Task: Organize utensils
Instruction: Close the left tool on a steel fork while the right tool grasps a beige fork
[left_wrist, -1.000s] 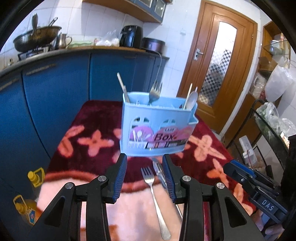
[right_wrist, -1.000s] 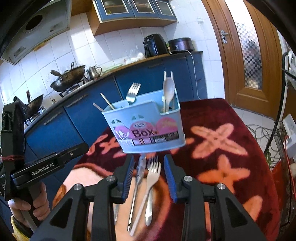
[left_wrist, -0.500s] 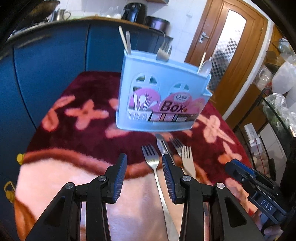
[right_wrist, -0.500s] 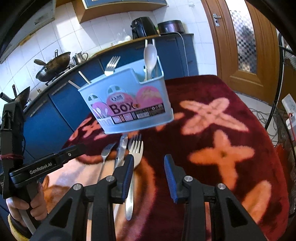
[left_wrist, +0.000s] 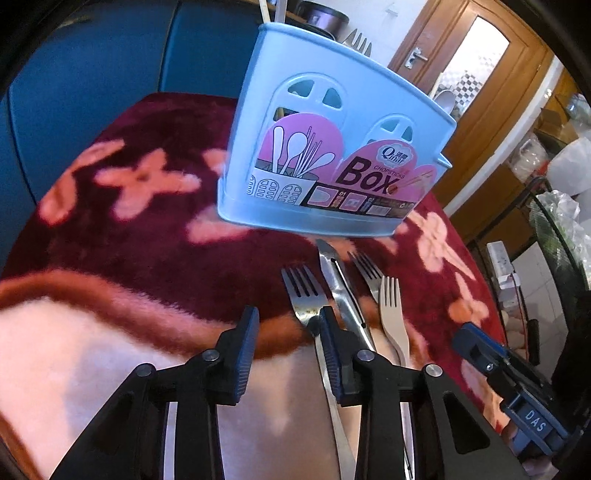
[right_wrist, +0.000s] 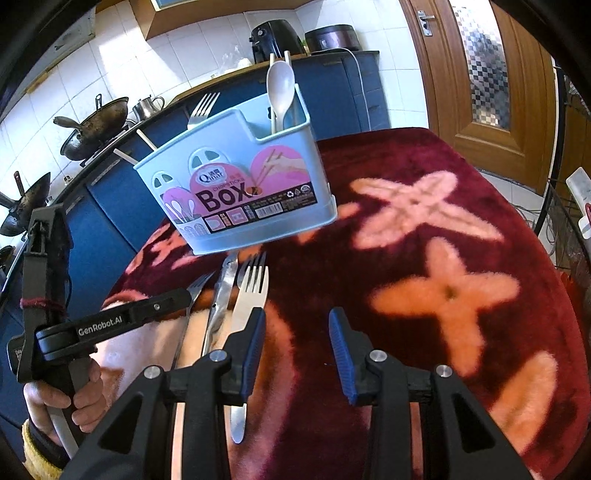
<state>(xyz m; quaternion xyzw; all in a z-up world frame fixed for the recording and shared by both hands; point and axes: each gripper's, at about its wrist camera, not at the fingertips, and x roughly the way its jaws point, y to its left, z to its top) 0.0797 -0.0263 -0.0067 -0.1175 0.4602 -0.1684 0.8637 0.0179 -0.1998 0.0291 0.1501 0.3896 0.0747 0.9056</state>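
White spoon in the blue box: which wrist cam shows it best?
Right wrist: the white spoon stands fully clear above the blue box's end compartment. Left wrist catches only its bowl behind the far rim.

My left gripper (left_wrist: 289, 325) has just been narrowing its blue-padded jaws, nothing between them. Its right pad touches or overlaps the steel fork (left_wrist: 303, 295), beside a steel knife (left_wrist: 338, 286) and cream plastic fork (left_wrist: 391, 306) on the maroon flowered blanket (left_wrist: 147, 229), near the light-blue plastic chopsticks box (left_wrist: 325, 147).
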